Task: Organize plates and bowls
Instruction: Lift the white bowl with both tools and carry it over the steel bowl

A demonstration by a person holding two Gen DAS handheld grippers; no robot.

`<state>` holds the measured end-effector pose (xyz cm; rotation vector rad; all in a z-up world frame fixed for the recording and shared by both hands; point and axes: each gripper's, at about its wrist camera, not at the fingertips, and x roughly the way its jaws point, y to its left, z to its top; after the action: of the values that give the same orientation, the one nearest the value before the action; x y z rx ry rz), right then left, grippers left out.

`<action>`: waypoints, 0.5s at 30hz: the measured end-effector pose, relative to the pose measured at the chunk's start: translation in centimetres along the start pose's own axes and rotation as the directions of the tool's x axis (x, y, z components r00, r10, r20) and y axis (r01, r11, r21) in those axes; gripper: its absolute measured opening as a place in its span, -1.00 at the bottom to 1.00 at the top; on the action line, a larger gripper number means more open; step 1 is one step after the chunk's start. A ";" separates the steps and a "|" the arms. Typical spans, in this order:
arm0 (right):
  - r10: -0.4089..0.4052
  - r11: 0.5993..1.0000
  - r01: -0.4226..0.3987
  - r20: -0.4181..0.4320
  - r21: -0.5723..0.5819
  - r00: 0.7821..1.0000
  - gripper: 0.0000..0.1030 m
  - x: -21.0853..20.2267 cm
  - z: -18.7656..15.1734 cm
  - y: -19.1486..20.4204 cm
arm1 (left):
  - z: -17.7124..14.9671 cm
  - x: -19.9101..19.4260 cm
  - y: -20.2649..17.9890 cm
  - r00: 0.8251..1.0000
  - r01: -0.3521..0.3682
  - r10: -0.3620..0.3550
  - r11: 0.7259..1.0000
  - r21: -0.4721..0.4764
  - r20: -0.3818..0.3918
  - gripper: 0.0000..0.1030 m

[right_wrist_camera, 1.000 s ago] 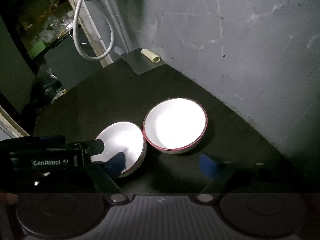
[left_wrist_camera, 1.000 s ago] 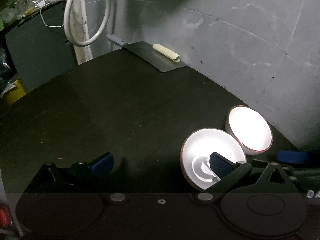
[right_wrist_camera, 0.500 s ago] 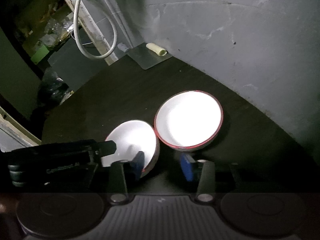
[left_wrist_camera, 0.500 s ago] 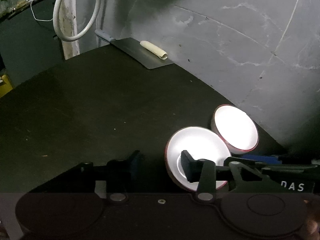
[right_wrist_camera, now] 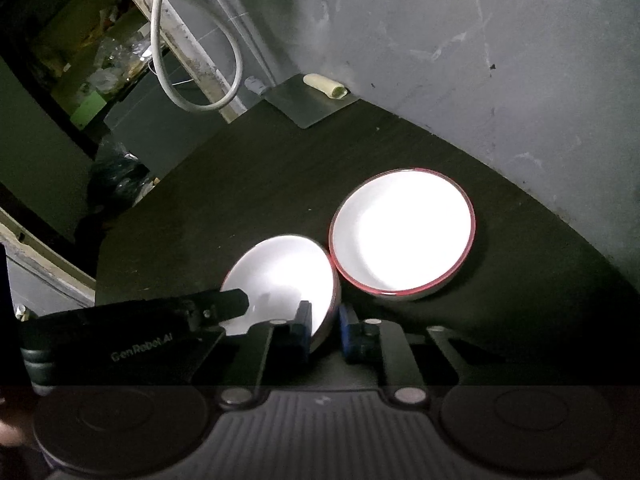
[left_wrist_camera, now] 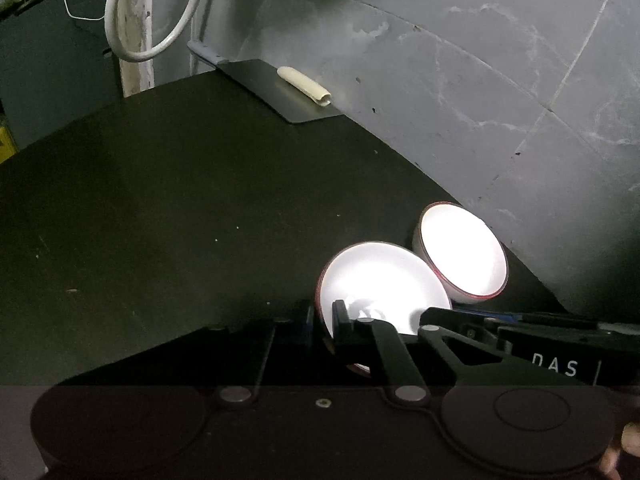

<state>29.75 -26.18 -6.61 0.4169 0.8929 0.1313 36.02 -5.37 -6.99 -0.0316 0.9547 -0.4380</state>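
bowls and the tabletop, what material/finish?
Near bowl: looks like glazed ceramic or melamine, cannot tell which; glossy white inside that blows out under the light, thin red rim. Far bowl: same look. Tabletop: dark matte board, possibly laminate; no glare, faint specks and scuffs.

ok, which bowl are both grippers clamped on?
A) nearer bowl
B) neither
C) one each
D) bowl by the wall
A: the left gripper and right gripper both pinch the rim of the nearer bowl; the bowl by the wall sits untouched.
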 end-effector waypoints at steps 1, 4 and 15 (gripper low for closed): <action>0.000 1.000 -0.001 -0.002 -0.009 1.000 -0.70 -0.1 0.0 0.1 | -0.1 -0.1 -0.1 1.000 -0.004 0.004 1.000 0.002 0.000 -0.82; 0.006 0.999 -0.006 0.001 -0.034 1.000 -0.71 -0.5 -0.2 0.4 | -0.4 -0.6 -0.1 1.000 -0.005 0.005 1.000 -0.001 0.004 -0.82; 0.057 0.994 -0.054 0.034 -0.091 0.998 -0.72 -4.2 -1.0 1.3 | -1.8 -5.0 -0.8 0.998 0.015 -0.015 1.000 -0.001 0.059 -0.82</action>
<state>26.40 -25.84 -3.56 0.3588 0.8360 0.2138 31.80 -3.97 -3.99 -0.0530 0.8968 -0.4484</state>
